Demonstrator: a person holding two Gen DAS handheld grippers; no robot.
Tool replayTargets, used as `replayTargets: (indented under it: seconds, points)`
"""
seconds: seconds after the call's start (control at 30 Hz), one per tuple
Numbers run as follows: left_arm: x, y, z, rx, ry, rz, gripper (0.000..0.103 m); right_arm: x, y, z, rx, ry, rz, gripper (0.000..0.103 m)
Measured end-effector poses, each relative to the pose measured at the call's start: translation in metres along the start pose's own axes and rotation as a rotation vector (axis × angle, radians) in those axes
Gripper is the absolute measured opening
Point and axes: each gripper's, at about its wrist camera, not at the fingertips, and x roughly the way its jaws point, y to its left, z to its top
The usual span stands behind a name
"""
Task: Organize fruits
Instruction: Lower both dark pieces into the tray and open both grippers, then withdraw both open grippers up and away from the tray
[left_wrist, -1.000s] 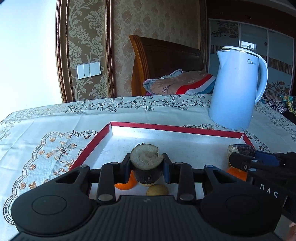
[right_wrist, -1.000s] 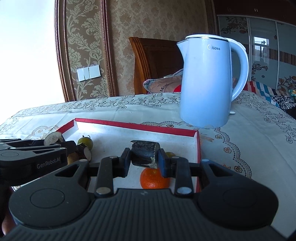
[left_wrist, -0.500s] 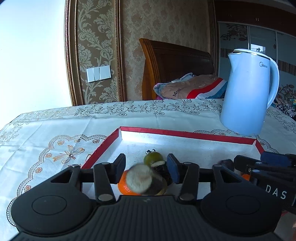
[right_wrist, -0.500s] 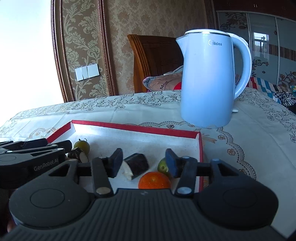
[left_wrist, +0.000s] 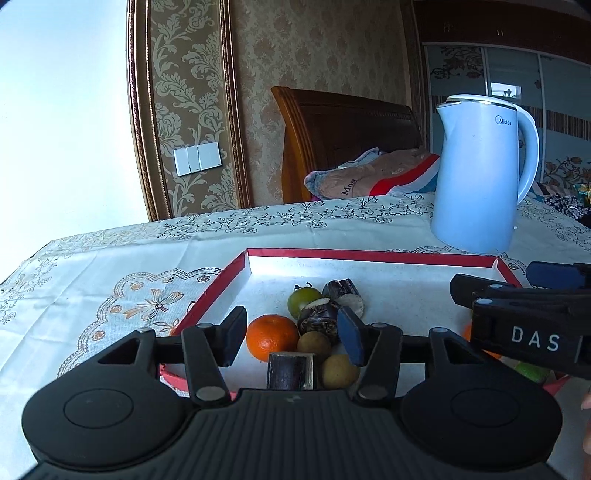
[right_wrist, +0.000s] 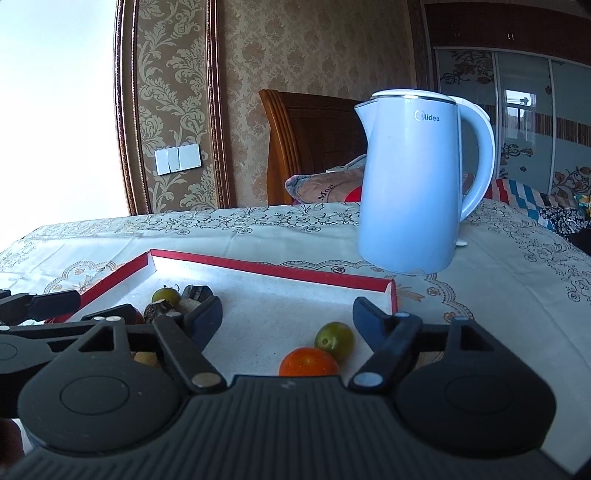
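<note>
A red-rimmed tray lies on the tablecloth. In the left wrist view my left gripper stands open over a cluster on the tray floor: an orange, a green fruit, dark cane pieces and two small brown fruits. Its pads touch none of them. My right gripper has its jaws opening, with nothing gripped. Below it lie another orange and a green fruit. The left gripper shows at the left edge there.
A pale blue kettle stands on the tablecloth just beyond the tray's far right corner. A wooden chair back with folded cloth on it is behind the table. The tray's far half is bare white floor.
Both grippers were shut on dark cane pieces and have let them go. The left's piece now lies among the fruit. The right's jaws spread wider and its piece has dropped from sight.
</note>
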Motion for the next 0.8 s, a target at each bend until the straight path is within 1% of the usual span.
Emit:
replayTargets:
  seconds: [0.03,0.07,0.1,0.13,0.23,0.27,0.33,0.47,0.57,0.7,0.8]
  points:
    - [-0.004,0.002,-0.002,-0.005,-0.003,-0.002,0.054,-0.002,0.001,-0.001,-0.002,-0.004,-0.001,0.078]
    - [-0.007,0.004,-0.004,-0.011,-0.005,-0.004,0.057,-0.004,0.002,-0.002,-0.005,-0.006,0.001,0.083]
    - [-0.011,0.007,-0.007,-0.024,-0.009,-0.008,0.066,-0.007,0.003,-0.002,-0.009,-0.008,0.003,0.085]
    - [-0.015,0.010,-0.009,-0.033,-0.012,-0.006,0.071,-0.009,0.004,-0.003,-0.009,-0.012,0.002,0.086]
    - [-0.026,0.019,-0.015,-0.051,-0.020,-0.003,0.071,-0.020,0.006,-0.008,-0.004,-0.010,0.017,0.086]
    - [-0.029,0.021,-0.017,-0.055,-0.021,-0.002,0.071,-0.023,0.007,-0.010,-0.002,-0.003,0.025,0.088]
    - [-0.035,0.023,-0.021,-0.054,-0.025,0.001,0.072,-0.029,0.011,-0.016,-0.006,0.012,0.031,0.091]
    - [-0.041,0.026,-0.026,-0.047,-0.025,0.011,0.072,-0.039,0.018,-0.029,-0.029,0.022,0.033,0.091]
    - [-0.046,0.030,-0.030,-0.052,-0.019,0.010,0.072,-0.044,0.021,-0.035,-0.037,0.033,0.039,0.094]
    - [-0.051,0.039,-0.039,-0.060,-0.006,0.022,0.072,-0.045,0.024,-0.039,-0.040,0.051,0.043,0.094]
    - [-0.051,0.046,-0.041,-0.084,0.007,0.028,0.072,-0.046,0.026,-0.042,-0.043,0.057,0.043,0.096]
